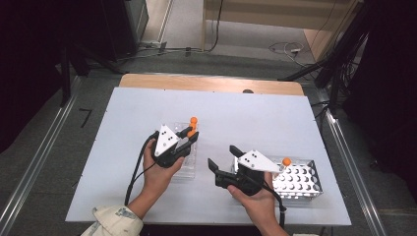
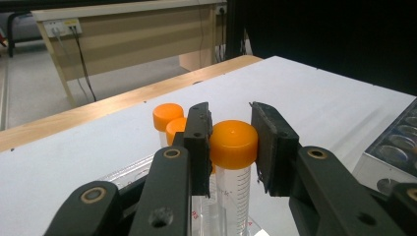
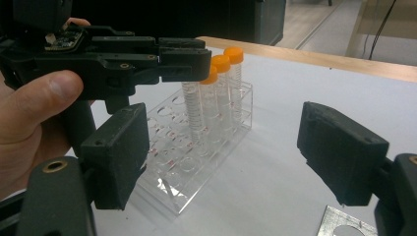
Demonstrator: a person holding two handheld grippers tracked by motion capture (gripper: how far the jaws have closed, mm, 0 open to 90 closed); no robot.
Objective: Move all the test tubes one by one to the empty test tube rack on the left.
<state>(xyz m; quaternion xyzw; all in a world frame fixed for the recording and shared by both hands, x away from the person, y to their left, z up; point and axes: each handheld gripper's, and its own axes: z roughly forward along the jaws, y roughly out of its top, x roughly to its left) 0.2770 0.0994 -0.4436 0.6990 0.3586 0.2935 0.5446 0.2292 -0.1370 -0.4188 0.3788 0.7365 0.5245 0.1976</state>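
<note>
- White table (image 1: pixel 147 103) under everything, wooden edge along the far side.
- Metal rack (image 1: pixel 301 180) at the right, just beside the right hand; rows of round holes, one orange-capped tube (image 1: pixel 286 162) standing at its near-left corner.
- Clear rack (image 3: pixel 196 147) at the left, under the left gripper (image 2: pixel 231 142); three orange-capped tubes upright in a row at its far end, remaining holes bare.
- Left gripper held in the left hand (image 1: pixel 158 173), jaws clamped on the orange cap (image 2: pixel 233 143) of the nearest tube (image 2: pixel 235 196), pads pressing both sides of the cap; tube upright with its foot down in the clear rack.
- Right gripper (image 3: pixel 221 157) held in the right hand (image 1: pixel 255 194), jaws spread wide with nothing between them, aimed toward the clear rack and well apart from it.
- Two other caps (image 2: pixel 168 117) just behind the clamped one, touching each other in the left gripper view.
</note>
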